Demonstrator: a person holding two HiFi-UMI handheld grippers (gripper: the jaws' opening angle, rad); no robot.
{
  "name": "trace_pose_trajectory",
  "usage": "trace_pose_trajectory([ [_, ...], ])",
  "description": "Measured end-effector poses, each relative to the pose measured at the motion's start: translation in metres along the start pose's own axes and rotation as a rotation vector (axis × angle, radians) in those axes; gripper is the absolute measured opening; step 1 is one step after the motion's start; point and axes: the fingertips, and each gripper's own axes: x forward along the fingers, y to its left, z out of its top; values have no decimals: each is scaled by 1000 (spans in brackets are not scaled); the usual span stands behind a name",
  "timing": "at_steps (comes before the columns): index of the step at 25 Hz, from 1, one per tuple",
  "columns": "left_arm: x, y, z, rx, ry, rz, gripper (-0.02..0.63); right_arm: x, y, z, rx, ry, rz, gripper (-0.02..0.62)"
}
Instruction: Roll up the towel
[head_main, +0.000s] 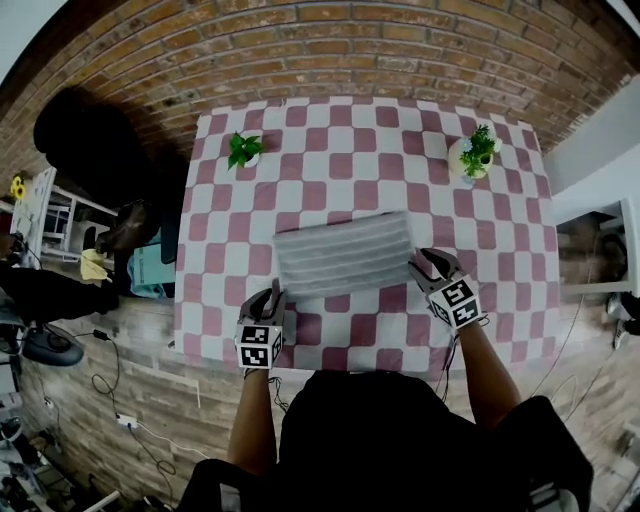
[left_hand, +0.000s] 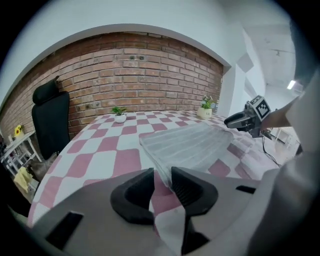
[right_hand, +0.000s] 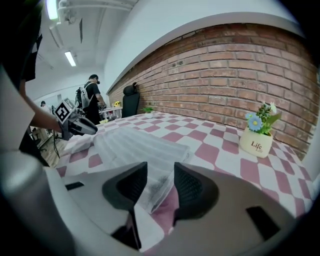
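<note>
**Towel flat on the checked table, 2 grippers slack at its near corners**

We found the pale grey ribbed towel (head_main: 345, 255) lying flat and unrolled in the middle of the table (head_main: 330, 140), on a pink-and-white checked cloth. Its long side ran across the table in front of the person.

The left gripper (head_main: 272, 292) sat at the towel's near left corner, pointing down toward the cloth. In its own view we saw its 2 dark jaws a narrow gap apart. The towel's corner lay in line with that gap, but the pads were not pressing on it, so we read the grip as released.

The right gripper (head_main: 430, 262) sat at the near right corner. Its jaws also stood apart, a little wider than the left pair. The towel's corner showed in the gap between them, loose on the cloth and not pinched.

At the far side of the table we noted 2 pots well apart from the towel: a small green plant (head_main: 243, 150) toward the left corner and a white pot of flowers (head_main: 472, 155) toward the right. A brick wall (head_main: 330, 50) ran behind the table, and a black chair (head_main: 90, 140) stood off its left side.
</note>
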Motion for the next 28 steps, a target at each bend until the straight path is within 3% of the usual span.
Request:
trace_pose_trajectory([
  [8, 0, -26, -21, 19, 81, -23, 115, -12, 26, -31, -48, 75, 85, 228],
  [12, 6, -27, -24, 60, 108, -6, 114, -4, 28, -50, -63, 140, 92, 229],
  [17, 9, -34, -25, 57, 109, -13, 115, -1, 23, -66, -61, 181, 70, 226],
  [22, 12, -33, -29, 66, 125, 16, 101, 1, 19, -68, -104, 185, 32, 133],
  [28, 15, -33, -33, 110, 159, 41, 74, 3, 22, -65, -136, 170, 8, 78],
])
